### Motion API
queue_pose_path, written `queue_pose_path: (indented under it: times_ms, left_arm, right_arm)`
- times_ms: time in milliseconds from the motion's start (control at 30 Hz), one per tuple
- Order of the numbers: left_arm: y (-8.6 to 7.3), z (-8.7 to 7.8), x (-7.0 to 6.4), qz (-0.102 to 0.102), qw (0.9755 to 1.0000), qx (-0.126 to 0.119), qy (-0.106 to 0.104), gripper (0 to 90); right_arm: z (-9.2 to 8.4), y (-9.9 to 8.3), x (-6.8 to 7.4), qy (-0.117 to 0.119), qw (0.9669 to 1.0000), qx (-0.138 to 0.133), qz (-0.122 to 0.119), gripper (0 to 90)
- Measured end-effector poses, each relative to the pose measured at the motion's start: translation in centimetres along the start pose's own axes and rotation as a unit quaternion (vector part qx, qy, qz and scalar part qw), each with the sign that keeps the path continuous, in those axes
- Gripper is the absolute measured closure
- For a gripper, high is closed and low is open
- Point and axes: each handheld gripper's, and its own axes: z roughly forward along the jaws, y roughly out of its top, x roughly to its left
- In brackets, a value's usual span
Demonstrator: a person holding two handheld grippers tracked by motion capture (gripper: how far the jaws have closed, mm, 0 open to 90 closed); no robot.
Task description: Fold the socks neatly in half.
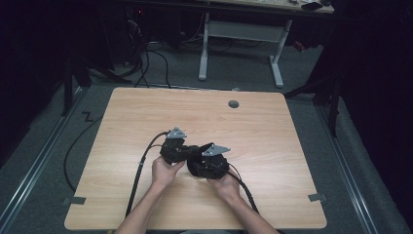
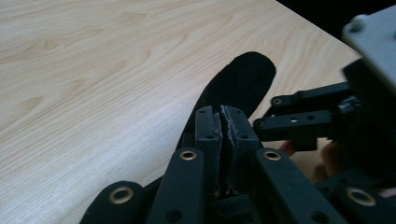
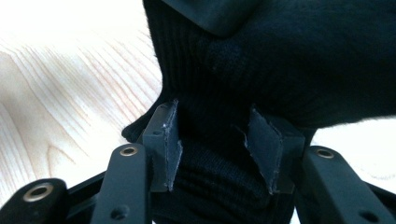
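A person's two hands bring a pair of hand-held grippers together over the middle of the wooden tabletop (image 1: 146,122), somewhat toward its near edge, working a black knitted cloth (image 3: 299,60), perhaps a sock or glove, between them. The left gripper (image 2: 227,135) has its jaws pressed together, pinching a thin edge of the cloth, whose rounded end lies on the wood beyond the pads. The right gripper (image 3: 212,149) stands with its jaws well apart, a thick bunch of the cloth lying between the pads; whether they press on it cannot be told. From above, the cloth shows as a dark mass under the right gripper (image 1: 208,163), touching the left gripper (image 1: 171,150). The step in hand looks like folding or turning the cloth. The next move likely calls for the right jaws to secure a hold while the left keeps its pinch.
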Motion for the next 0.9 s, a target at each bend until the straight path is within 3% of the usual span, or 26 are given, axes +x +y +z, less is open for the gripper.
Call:
queue_pose_path:
  times_ms: [100,133,233,367,467,667,900]
  left_arm:
    - [-0.1,0.2,0.8,-0.011,0.9999,-0.002,0.009,85.5]
    - [-0.2,0.3,1.0,-0.014,0.9998,-0.003,0.013,85.5]
    - [-0.1,0.3,1.1,-0.014,0.9998,-0.005,0.013,85.5]
    - [0.0,0.5,1.0,-0.007,0.9999,-0.007,0.012,85.5]
    - [0.3,0.3,0.3,0.013,0.9999,-0.007,0.007,85.5]
    - [0.2,-0.1,-1.0,0.035,0.9994,0.002,0.0,85.3]
    - [-0.5,-0.5,-1.7,0.042,0.9991,0.005,0.003,85.1]
  right_arm:
    - [-1.2,0.1,0.3,0.008,0.9998,-0.02,0.003,51.3]
    - [-2.6,-0.1,0.6,0.019,0.9992,-0.034,-0.001,49.3]
    - [-3.2,-0.5,0.6,0.022,0.9993,-0.028,-0.008,46.8]
    - [-2.7,-1.4,-0.1,0.013,0.9998,0.0,-0.018,42.4]
    - [-1.5,-1.9,-0.3,0.0,0.9994,0.023,-0.024,42.1]
    - [-0.7,-1.5,-0.2,-0.023,0.9995,0.014,-0.013,43.3]
    - [0.4,-0.8,-0.2,-0.047,0.9988,0.006,-0.008,44.0]
